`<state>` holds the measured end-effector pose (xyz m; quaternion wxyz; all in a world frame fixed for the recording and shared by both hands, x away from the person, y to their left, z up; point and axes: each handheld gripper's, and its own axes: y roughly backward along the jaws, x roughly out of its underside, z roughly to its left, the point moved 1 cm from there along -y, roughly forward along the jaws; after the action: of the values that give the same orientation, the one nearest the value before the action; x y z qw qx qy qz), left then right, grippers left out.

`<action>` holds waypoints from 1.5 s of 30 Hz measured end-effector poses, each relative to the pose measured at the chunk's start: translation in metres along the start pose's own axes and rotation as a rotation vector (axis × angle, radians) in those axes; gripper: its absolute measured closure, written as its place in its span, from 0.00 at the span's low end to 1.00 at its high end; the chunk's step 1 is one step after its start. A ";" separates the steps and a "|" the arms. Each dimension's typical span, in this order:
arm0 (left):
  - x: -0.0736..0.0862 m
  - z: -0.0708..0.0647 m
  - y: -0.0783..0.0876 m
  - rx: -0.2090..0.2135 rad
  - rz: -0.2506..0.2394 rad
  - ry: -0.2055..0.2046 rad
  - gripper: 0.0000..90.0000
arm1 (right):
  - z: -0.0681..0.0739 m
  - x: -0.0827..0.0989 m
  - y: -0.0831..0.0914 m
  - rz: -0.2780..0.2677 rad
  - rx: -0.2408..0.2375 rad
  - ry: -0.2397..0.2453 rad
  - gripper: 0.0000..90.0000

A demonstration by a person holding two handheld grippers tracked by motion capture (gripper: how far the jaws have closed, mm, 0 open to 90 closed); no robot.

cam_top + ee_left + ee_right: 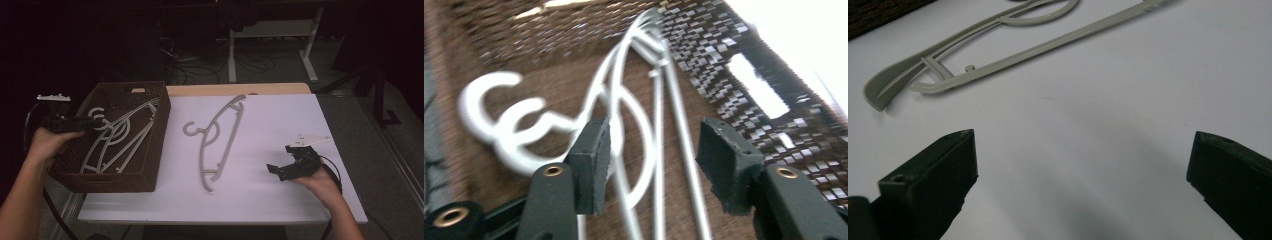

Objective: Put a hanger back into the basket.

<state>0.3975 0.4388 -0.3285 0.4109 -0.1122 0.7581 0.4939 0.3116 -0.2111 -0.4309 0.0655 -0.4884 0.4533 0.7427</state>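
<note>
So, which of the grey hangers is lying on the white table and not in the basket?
The single grey hanger in the middle of the white table, between both grippers. The other hangers lie stacked inside the brown wicker basket.

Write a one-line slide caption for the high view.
Left hand-held gripper over hangers in wicker basket; one hanger on white table; right hand-held gripper open nearby.

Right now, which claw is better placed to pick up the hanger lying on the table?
Right. The right claw rests open on the white table beside the hanger, facing it. The left claw is over the basket.
</note>
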 end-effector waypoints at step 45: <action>-0.042 -0.266 -0.229 0.226 0.133 -0.188 0.72 | 0.001 0.000 0.000 -0.003 -0.020 0.016 0.00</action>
<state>0.4204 0.0935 -0.4013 0.4564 0.0317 0.7729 0.4396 0.3110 -0.2101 -0.4307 0.0583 -0.4955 0.4458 0.7432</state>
